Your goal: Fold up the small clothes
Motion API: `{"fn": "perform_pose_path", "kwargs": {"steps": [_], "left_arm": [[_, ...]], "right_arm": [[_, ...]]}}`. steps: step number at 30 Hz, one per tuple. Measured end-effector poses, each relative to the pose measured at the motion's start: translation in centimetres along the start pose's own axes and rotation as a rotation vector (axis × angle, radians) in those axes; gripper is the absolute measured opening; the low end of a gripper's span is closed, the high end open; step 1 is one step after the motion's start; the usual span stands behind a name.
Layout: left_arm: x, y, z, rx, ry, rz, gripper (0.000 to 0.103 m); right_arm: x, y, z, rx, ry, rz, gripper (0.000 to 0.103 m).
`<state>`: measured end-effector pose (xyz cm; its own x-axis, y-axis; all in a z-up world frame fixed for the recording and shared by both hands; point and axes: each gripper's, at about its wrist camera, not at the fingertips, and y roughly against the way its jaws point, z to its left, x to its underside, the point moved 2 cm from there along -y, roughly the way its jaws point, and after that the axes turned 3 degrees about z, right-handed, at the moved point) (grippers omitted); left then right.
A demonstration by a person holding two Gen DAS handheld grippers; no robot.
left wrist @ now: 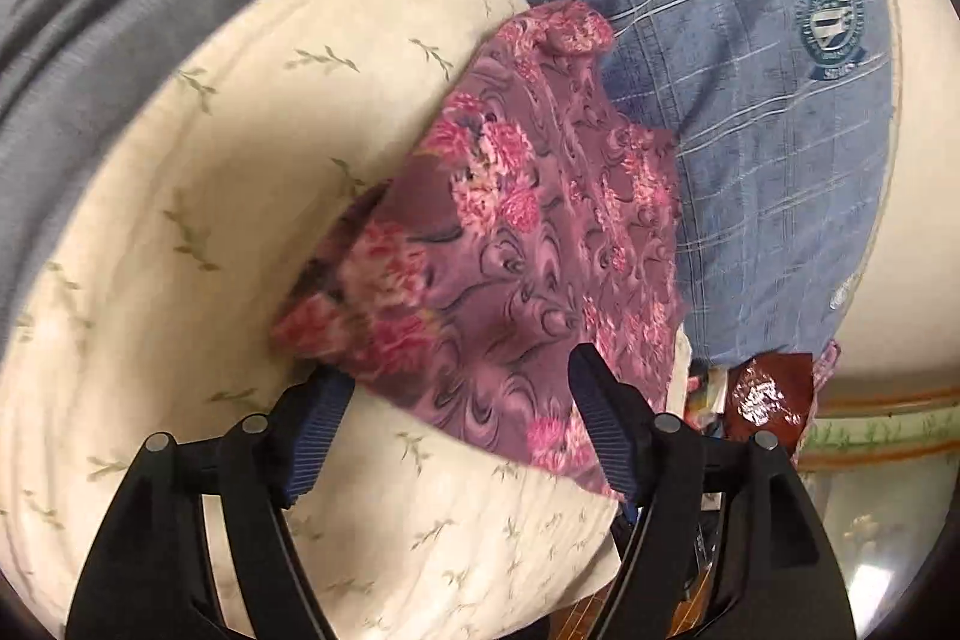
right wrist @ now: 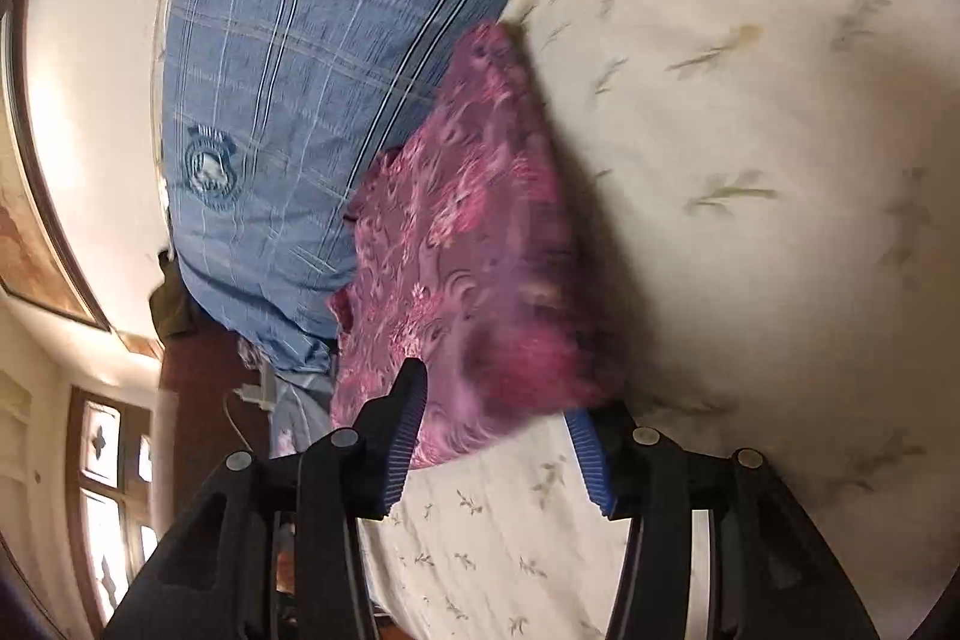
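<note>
Cream pillow (left wrist: 180, 232) bears the folded purple floral garment (left wrist: 528, 220).

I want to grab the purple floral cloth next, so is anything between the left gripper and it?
Nothing visible is in the way. The left gripper stands open right at the near edge of the purple floral cloth, which lies exposed on the cream pillow beside the blue plaid pillow.

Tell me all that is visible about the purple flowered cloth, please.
The purple flowered cloth is thin fabric printed with pink blossoms and dark swirls. It seems folded into a flat, roughly rectangular packet. It lies partly on the cream pillow and partly on the blue checked bedding. Its near edge sits between the open fingers of the left gripper and right gripper; neither appears to pinch it.
</note>
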<state>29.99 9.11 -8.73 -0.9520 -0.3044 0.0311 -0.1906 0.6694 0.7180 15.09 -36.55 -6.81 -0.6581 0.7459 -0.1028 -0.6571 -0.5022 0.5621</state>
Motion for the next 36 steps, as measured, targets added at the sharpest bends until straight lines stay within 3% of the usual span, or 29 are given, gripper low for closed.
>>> {"fn": "perform_pose_path", "kwargs": {"steps": [3, 6, 8, 9, 10, 13, 17, 20, 23, 28, 33, 36], "left_arm": [[-0.2, -0.6, -1.1, -0.024, -0.017, -0.033, 0.081], [-0.4, -0.8, -2.0, -0.035, -0.030, -0.073, 0.078], [-0.5, -1.0, -2.2, -0.062, -0.046, -0.093, 0.055], [-0.6, -1.3, -2.4, -0.078, -0.064, -0.098, 0.031], [-0.7, -1.4, -2.4, -0.095, -0.075, -0.104, 0.015], [-0.3, -1.3, -3.5, -0.198, -0.155, -0.162, 0.012], [2.1, 0.2, -7.4, -0.346, -0.365, -0.320, 0.011], [4.0, 1.6, -9.7, -0.381, -0.446, -0.392, 0.011], [5.7, 3.0, -10.3, -0.398, -0.461, -0.423, 0.011], [9.1, 4.6, -9.3, -0.375, -0.444, -0.390, 0.011], [13.8, 5.1, -6.3, -0.315, -0.366, -0.233, 0.011], [14.7, 3.3, -3.5, -0.384, -0.329, -0.132, 0.013]], "right_arm": [[-0.3, -1.3, 0.8, 0.002, 0.016, -0.020, 0.049], [-0.7, -2.2, 1.4, 0.005, 0.032, -0.038, 0.044], [-0.9, -2.6, 1.6, 0.029, 0.050, -0.038, 0.030], [-1.0, -2.8, 1.6, 0.021, 0.052, -0.034, 0.013], [-1.1, -2.9, 1.6, 0.017, 0.054, -0.031, 0.010], [-1.5, -2.6, 2.2, -0.009, 0.107, -0.038, 0.008], [-2.1, -1.0, 4.2, -0.088, 0.189, -0.047, 0.007], [-2.2, 0.7, 5.7, -0.116, 0.238, -0.055, 0.007], [-1.7, 2.2, 6.4, -0.144, 0.265, -0.056, 0.007], [0.5, 5.4, 5.2, -0.169, 0.252, -0.016, 0.007], [3.1, 9.1, 2.7, -0.209, 0.190, 0.047, 0.007], [4.4, 10.0, -0.4, -0.158, 0.141, 0.071, 0.012]]}}
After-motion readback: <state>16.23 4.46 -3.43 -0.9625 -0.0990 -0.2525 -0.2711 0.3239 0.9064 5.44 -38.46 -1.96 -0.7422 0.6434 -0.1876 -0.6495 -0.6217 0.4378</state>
